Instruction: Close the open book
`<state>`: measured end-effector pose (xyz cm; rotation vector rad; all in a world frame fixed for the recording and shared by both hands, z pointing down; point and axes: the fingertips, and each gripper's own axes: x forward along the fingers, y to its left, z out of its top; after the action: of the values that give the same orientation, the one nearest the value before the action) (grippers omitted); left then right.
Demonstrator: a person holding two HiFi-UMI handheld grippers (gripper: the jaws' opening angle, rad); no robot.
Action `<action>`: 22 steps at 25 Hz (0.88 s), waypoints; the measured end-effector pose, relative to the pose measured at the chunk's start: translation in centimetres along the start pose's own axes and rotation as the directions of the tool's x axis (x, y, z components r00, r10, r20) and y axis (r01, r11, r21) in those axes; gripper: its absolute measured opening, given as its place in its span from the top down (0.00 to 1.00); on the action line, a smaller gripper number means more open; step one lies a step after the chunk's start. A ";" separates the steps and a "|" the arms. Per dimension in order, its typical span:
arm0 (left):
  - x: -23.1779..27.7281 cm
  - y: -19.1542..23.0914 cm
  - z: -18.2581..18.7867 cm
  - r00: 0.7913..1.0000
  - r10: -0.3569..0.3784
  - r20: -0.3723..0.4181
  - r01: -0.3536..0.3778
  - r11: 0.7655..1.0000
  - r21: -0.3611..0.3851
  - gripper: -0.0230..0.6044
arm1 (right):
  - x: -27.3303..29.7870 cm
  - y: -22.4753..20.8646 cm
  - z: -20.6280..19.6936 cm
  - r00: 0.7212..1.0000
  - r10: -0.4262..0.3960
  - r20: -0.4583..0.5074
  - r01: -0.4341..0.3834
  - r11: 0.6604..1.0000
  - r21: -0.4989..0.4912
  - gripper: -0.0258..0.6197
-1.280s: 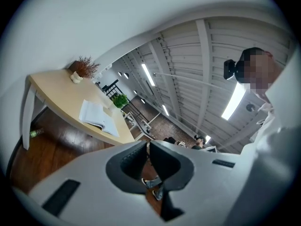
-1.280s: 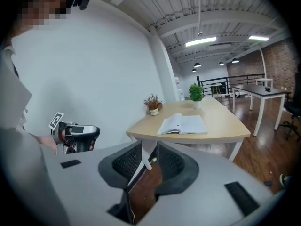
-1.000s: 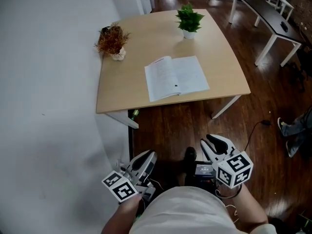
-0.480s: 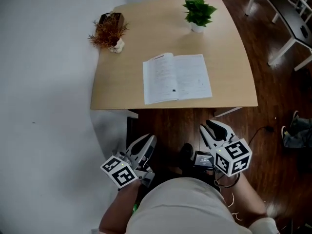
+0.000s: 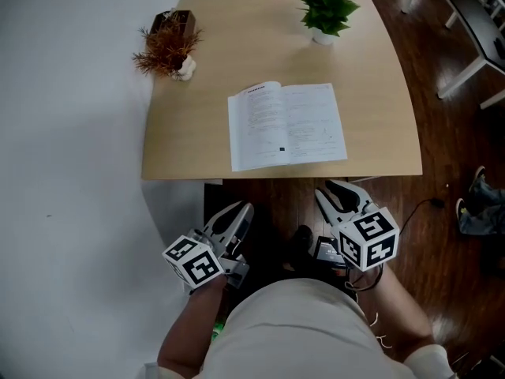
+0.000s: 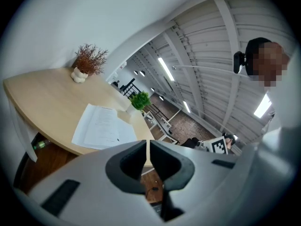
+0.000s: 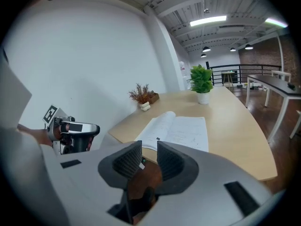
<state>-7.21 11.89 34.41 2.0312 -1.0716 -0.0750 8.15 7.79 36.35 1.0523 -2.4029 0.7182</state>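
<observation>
Book (image 5: pixel 286 125) lies open and flat near the front edge of the worktop (image 5: pixel 371 69), pages up, so none of the closing is done yet. My left tool (image 5: pixel 235 221) has its jaws together; my right tool (image 5: pixel 335 198) has them slightly apart. Both are empty and short of the worktop. I must reach one half and fold it over.
</observation>
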 end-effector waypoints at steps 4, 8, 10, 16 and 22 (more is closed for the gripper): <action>1.7 2.4 1.3 0.999 -0.028 -0.045 0.028 1.000 0.006 0.97 | 2.6 -0.1 0.9 0.999 -0.038 -0.024 0.037 0.999 -0.005 0.83; 2.8 4.9 2.6 0.994 -0.060 -0.095 0.061 0.998 0.004 0.97 | 5.5 0.0 1.6 0.996 -0.070 -0.058 0.071 0.997 0.003 0.83; 3.4 6.2 3.1 0.990 -0.071 -0.118 0.071 0.997 -0.007 0.97 | 7.1 0.1 1.8 0.993 -0.090 -0.076 0.091 0.996 0.001 0.83; 4.7 9.6 4.5 0.984 -0.082 -0.161 0.078 0.997 -0.028 0.86 | 12.1 0.9 2.0 0.979 -0.148 -0.141 0.140 0.988 -0.063 0.70; 5.8 11.7 4.2 0.974 -0.088 -0.209 0.081 0.996 -0.040 0.86 | 17.9 1.7 0.9 0.954 -0.206 -0.219 0.137 0.946 -0.292 0.53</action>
<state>-12.94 1.52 41.41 2.0054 -0.8468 0.0780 -4.52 -1.59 45.12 0.9794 -2.0922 0.4121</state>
